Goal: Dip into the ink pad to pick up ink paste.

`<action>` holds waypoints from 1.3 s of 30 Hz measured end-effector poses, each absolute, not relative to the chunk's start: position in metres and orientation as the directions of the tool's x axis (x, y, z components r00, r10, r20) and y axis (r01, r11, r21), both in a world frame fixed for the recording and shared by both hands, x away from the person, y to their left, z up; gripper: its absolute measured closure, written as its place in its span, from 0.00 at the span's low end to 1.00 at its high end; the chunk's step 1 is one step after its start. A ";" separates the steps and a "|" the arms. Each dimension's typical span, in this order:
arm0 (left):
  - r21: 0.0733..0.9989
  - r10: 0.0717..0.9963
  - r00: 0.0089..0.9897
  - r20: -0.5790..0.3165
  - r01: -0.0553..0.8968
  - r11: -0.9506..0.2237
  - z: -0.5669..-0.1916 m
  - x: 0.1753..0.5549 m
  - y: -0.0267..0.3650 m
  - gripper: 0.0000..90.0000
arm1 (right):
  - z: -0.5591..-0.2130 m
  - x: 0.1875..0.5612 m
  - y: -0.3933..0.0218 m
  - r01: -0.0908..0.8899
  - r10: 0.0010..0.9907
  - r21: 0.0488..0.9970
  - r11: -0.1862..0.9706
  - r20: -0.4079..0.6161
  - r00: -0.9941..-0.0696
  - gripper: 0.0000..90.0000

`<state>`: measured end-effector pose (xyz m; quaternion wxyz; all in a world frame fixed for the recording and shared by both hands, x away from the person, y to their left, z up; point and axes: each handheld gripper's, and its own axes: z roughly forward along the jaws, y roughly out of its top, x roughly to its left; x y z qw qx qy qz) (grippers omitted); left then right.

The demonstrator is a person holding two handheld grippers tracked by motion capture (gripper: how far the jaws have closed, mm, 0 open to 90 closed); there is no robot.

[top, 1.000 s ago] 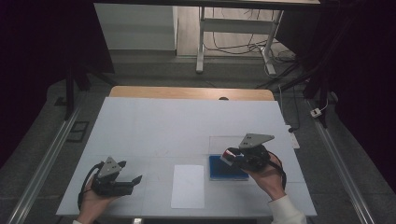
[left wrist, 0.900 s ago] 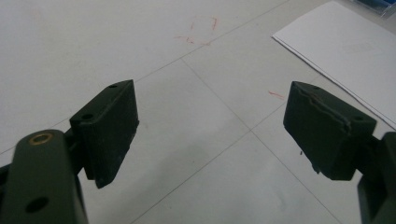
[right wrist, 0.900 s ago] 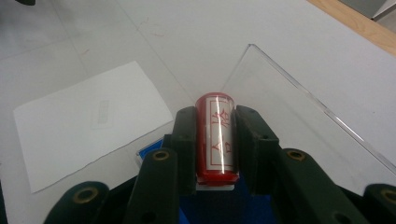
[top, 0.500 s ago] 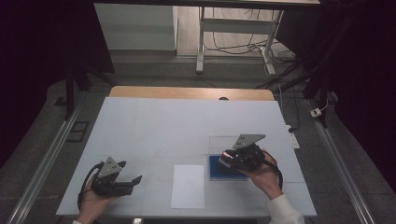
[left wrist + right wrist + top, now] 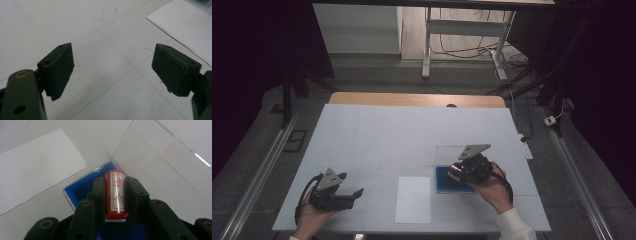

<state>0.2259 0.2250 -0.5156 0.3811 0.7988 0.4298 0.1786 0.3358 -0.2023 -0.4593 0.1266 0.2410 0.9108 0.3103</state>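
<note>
Stamp (image 5: 115,193) is sitting clamped in right gripper (image 5: 113,195), hovering over blue ink pad (image 5: 447,181). Paper (image 5: 413,199), at pad's 9 o'clock, is lying unstamped. Left gripper (image 5: 113,72) is resting apart, empty.

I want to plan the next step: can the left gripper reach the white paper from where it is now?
Probably yes: the left gripper has open jaws, and bare table lies between it and the white paper.
</note>
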 end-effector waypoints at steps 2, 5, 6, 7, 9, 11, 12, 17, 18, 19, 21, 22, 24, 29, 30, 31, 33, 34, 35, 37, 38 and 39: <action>0.761 0.823 0.566 -0.040 0.551 -0.342 -0.516 0.226 0.225 0.20 | -0.463 0.337 -0.202 0.360 0.516 0.618 0.699 -0.088 -0.852 0.77; 0.762 0.823 0.566 -0.039 0.550 -0.342 -0.516 0.226 0.225 0.20 | -0.465 0.338 -0.202 0.364 0.519 0.612 0.702 -0.090 -0.850 0.77; 0.761 0.823 0.567 -0.039 0.551 -0.343 -0.516 0.226 0.225 0.20 | -0.464 0.339 -0.203 0.368 0.527 0.616 0.696 -0.090 -0.845 0.77; 0.760 0.823 0.566 -0.040 0.552 -0.343 -0.516 0.226 0.225 0.20 | -0.464 0.339 -0.203 0.368 0.527 0.616 0.696 -0.090 -0.845 0.77; 0.760 0.824 0.566 -0.040 0.552 -0.343 -0.516 0.226 0.225 0.20 | -0.465 0.340 -0.205 0.370 0.530 0.617 0.695 -0.092 -0.843 0.77; 0.760 0.824 0.566 -0.039 0.552 -0.343 -0.516 0.226 0.225 0.20 | -0.468 0.341 -0.205 0.381 0.534 0.611 0.694 -0.082 -0.841 0.77; 0.760 0.824 0.565 -0.038 0.552 -0.344 -0.516 0.226 0.225 0.20 | -0.471 0.342 -0.205 0.387 0.532 0.599 0.701 -0.078 -0.843 0.77; 0.758 0.823 0.567 -0.037 0.552 -0.347 -0.516 0.226 0.224 0.20 | -0.473 0.346 -0.210 0.408 0.541 0.613 0.677 -0.039 -0.840 0.78; 0.758 0.822 0.568 -0.036 0.551 -0.348 -0.516 0.226 0.224 0.20 | -0.473 0.345 -0.210 0.408 0.543 0.609 0.680 -0.045 -0.838 0.77; 0.758 0.821 0.569 -0.035 0.551 -0.350 -0.516 0.226 0.224 0.20 | -0.473 0.345 -0.208 0.404 0.542 0.605 0.686 -0.053 -0.839 0.78; 0.757 0.822 0.569 -0.034 0.551 -0.350 -0.516 0.226 0.224 0.20 | -0.472 0.344 -0.207 0.405 0.542 0.595 0.694 -0.062 -0.838 0.78; 0.757 0.822 0.568 -0.034 0.552 -0.349 -0.516 0.226 0.224 0.20 | -0.472 0.344 -0.206 0.399 0.539 0.591 0.701 -0.073 -0.839 0.78; 0.757 0.823 0.567 -0.034 0.552 -0.349 -0.516 0.226 0.224 0.20 | -0.471 0.344 -0.204 0.399 0.536 0.580 0.710 -0.077 -0.841 0.78; 0.756 0.822 0.568 -0.033 0.552 -0.351 -0.516 0.226 0.224 0.20 | -0.472 0.345 -0.203 0.404 0.532 0.563 0.721 -0.077 -0.843 0.78; 0.757 0.823 0.567 -0.032 0.551 -0.351 -0.516 0.225 0.224 0.20 | -0.473 0.345 -0.202 0.402 0.532 0.561 0.724 -0.083 -0.843 0.78; 0.757 0.823 0.567 -0.031 0.551 -0.351 -0.515 0.225 0.223 0.20 | -0.473 0.345 -0.202 0.403 0.533 0.560 0.724 -0.083 -0.842 0.78; 0.757 0.823 0.567 -0.031 0.551 -0.351 -0.515 0.224 0.223 0.20 | -0.474 0.344 -0.201 0.395 0.530 0.558 0.730 -0.099 -0.842 0.79; 0.756 0.823 0.568 -0.030 0.551 -0.353 -0.515 0.224 0.223 0.20 | -0.474 0.343 -0.201 0.391 0.528 0.553 0.736 -0.107 -0.842 0.79; 0.756 0.822 0.568 -0.031 0.552 -0.353 -0.515 0.224 0.223 0.20 | -0.474 0.342 -0.200 0.388 0.528 0.554 0.737 -0.113 -0.842 0.79; 0.755 0.822 0.568 -0.032 0.553 -0.353 -0.515 0.224 0.223 0.20 | -0.475 0.341 -0.199 0.389 0.531 0.555 0.736 -0.116 -0.839 0.79; 0.755 0.823 0.567 -0.032 0.553 -0.352 -0.515 0.224 0.223 0.20 | -0.475 0.341 -0.199 0.390 0.532 0.555 0.735 -0.115 -0.839 0.79; 0.755 0.823 0.567 -0.032 0.553 -0.352 -0.515 0.224 0.223 0.20 | -0.475 0.341 -0.200 0.388 0.530 0.557 0.735 -0.114 -0.840 0.79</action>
